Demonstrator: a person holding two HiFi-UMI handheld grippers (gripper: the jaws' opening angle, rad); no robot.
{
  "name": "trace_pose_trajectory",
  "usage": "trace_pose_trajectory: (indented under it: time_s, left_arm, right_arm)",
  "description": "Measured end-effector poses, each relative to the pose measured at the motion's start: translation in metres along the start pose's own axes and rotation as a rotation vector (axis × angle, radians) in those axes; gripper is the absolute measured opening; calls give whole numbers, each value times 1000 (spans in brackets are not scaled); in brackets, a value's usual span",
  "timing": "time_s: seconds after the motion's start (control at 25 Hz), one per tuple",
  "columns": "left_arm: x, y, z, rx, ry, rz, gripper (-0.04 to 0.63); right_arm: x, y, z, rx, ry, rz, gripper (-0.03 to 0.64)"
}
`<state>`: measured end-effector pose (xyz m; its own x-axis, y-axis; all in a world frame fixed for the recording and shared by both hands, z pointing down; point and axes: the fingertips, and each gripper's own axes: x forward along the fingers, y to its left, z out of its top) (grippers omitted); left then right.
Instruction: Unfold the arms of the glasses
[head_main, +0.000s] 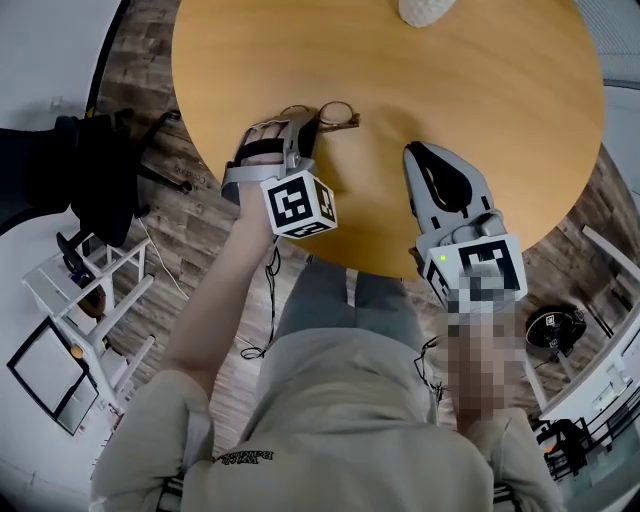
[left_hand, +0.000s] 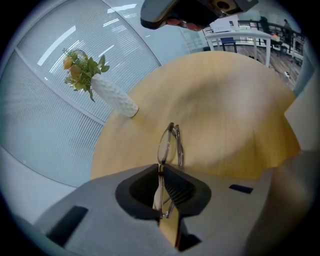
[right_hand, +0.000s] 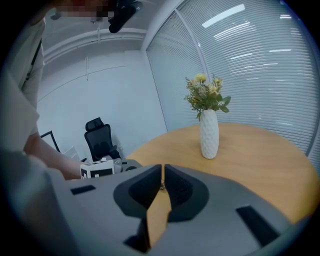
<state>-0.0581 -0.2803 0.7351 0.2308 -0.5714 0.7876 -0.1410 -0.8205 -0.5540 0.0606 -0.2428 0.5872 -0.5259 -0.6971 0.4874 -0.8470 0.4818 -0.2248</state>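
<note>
The glasses (head_main: 338, 113) have a thin pale frame and lie near the left edge of the round wooden table (head_main: 480, 90). My left gripper (head_main: 308, 128) is shut on them. In the left gripper view the folded glasses (left_hand: 170, 142) stand on edge, with one end pinched between the dark pads at the left gripper (left_hand: 162, 169) and the lenses sticking out beyond the tips. My right gripper (head_main: 418, 152) hovers over the table to the right, a hand's width from the glasses. In its own view the right gripper (right_hand: 163, 169) is shut with nothing in it.
A white vase (right_hand: 209, 134) with yellow flowers stands at the far side of the table (right_hand: 260, 150); the same vase (left_hand: 114, 95) shows in the left gripper view. Off the table stand an office chair (right_hand: 100, 137) and a white rack (head_main: 80, 290).
</note>
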Motion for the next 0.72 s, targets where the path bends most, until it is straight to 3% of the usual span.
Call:
trace_pose_trajectory:
  time_s: [0.2,0.32,0.48,0.72]
  left_arm:
    - [-14,21,1,-118,-25,9,43]
    - [-34,41,9,-231,-70,18,43]
    - [-76,74,26,-381,-164,37,43]
    - [-167,145,68,-490,-352,144,43]
  right_arm:
    - [-14,-4,23,77,-64,7,38]
    - [-25,-6,48,90,-115,4,38]
    - [-44,-6,86,42,-178,-15,38]
    - [-78,-5,145,2,-284,-53,38]
